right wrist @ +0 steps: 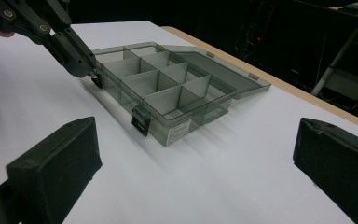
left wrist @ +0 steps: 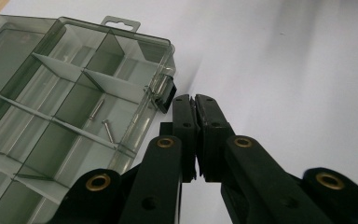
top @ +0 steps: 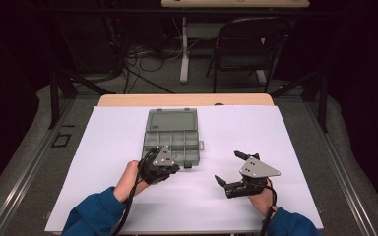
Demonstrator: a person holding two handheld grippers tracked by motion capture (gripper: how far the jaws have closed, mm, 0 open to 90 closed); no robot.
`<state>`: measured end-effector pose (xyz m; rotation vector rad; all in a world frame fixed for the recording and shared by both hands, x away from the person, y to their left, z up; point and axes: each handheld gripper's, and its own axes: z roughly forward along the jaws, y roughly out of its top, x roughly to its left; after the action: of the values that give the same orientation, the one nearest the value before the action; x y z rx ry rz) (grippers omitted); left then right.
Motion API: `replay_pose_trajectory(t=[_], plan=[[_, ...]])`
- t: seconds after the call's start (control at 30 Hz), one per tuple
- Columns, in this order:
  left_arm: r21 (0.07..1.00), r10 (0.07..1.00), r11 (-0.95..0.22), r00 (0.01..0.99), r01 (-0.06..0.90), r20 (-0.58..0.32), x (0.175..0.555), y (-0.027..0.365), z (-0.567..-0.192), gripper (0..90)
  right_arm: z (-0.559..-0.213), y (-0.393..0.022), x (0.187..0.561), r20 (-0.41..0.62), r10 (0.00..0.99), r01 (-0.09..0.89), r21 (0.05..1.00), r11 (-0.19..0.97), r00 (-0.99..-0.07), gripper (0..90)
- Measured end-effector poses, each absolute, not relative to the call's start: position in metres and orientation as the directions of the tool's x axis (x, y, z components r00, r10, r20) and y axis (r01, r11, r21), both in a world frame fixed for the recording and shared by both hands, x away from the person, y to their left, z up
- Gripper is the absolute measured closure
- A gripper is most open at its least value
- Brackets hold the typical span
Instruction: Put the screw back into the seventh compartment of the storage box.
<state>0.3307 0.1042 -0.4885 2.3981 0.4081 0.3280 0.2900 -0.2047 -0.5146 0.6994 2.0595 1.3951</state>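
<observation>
A smoky clear compartment box (top: 173, 138) lies open mid-table, its lid (top: 172, 120) flat behind it. In the left gripper view two small metal screws (left wrist: 106, 130) rest in one compartment of the box (left wrist: 70, 98). My left gripper (left wrist: 195, 99) is shut, with nothing visible between its pads. Its tips sit just off the box's near corner beside a black latch (left wrist: 166, 94). The right gripper view shows that left gripper (right wrist: 91, 71) at the box's (right wrist: 168, 88) corner. My right gripper (top: 227, 167) hovers over bare table to the right, jaws wide open and empty.
A white sheet (top: 128, 196) covers the table, and a wooden edge (top: 187, 100) shows at the far side. Beyond it stand a dark folding chair (top: 248, 46), a white table leg (top: 184, 49) and floor cables (top: 147, 56). A second black latch (right wrist: 140, 122) hangs on the box's front.
</observation>
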Motion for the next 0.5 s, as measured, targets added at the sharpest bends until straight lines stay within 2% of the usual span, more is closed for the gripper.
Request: replay_pose_trajectory(t=[0.5], plan=[[0.673,0.4,-0.709,0.907,0.211,0.136,0.339,0.1086,-0.483,87.6,-0.5149,-0.2048,0.2905,-0.152,0.685,0.113,0.939,0.326,-0.713,0.0]])
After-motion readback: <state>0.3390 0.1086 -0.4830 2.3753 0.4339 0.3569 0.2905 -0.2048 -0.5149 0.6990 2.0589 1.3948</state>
